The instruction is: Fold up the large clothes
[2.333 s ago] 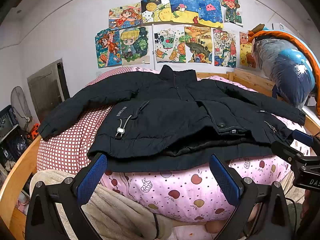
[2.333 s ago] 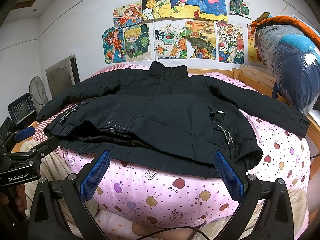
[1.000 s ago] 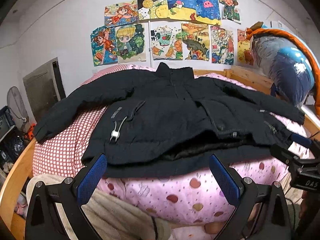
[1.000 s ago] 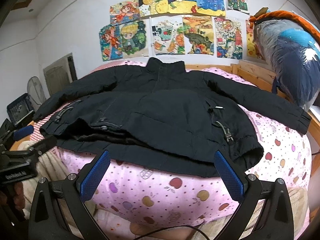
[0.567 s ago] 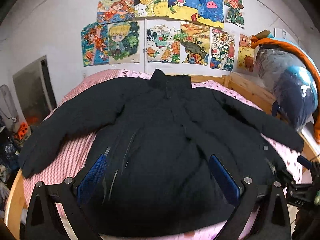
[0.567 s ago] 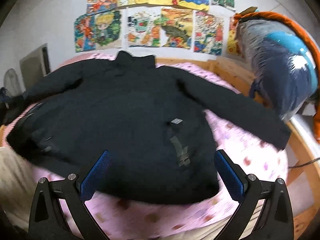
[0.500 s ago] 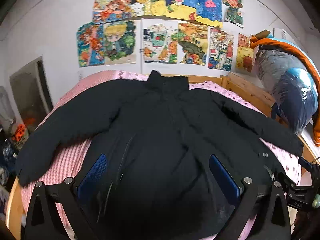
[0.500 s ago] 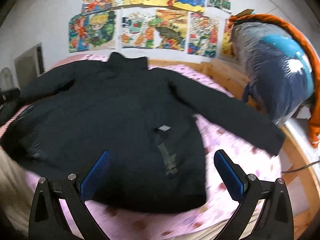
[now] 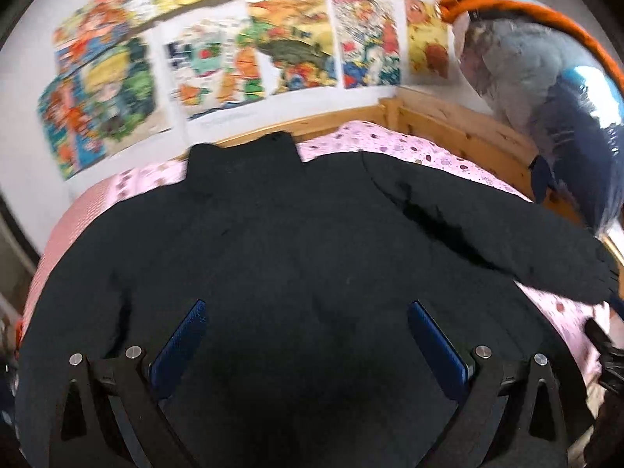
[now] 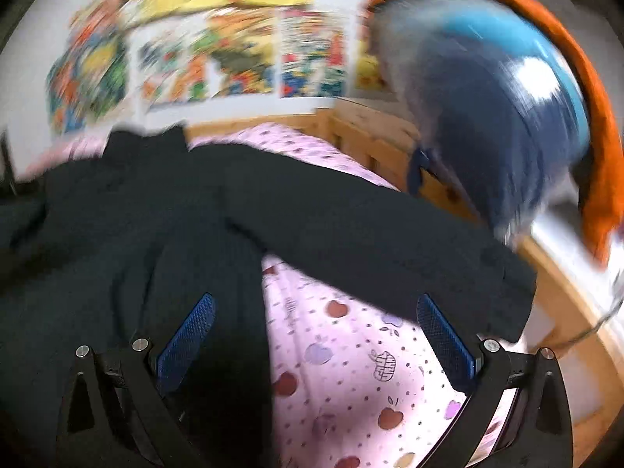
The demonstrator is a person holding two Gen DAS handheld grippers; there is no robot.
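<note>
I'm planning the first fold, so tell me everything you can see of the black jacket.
The black jacket is a thick, padded-looking garment with a stand-up collar at the far end. It lies spread flat on the pink apple-print sheet, sleeves out to both sides. The right sleeve reaches toward the wooden bed frame. Both open tools, left and right, show no grip on it. Motion blur hides finer details.

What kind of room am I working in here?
Most likely a child's bedroom: the black jacket lies on a wooden-framed bed with a pink apple-print sheet, and colourful cartoon drawings cover the wall.
</note>
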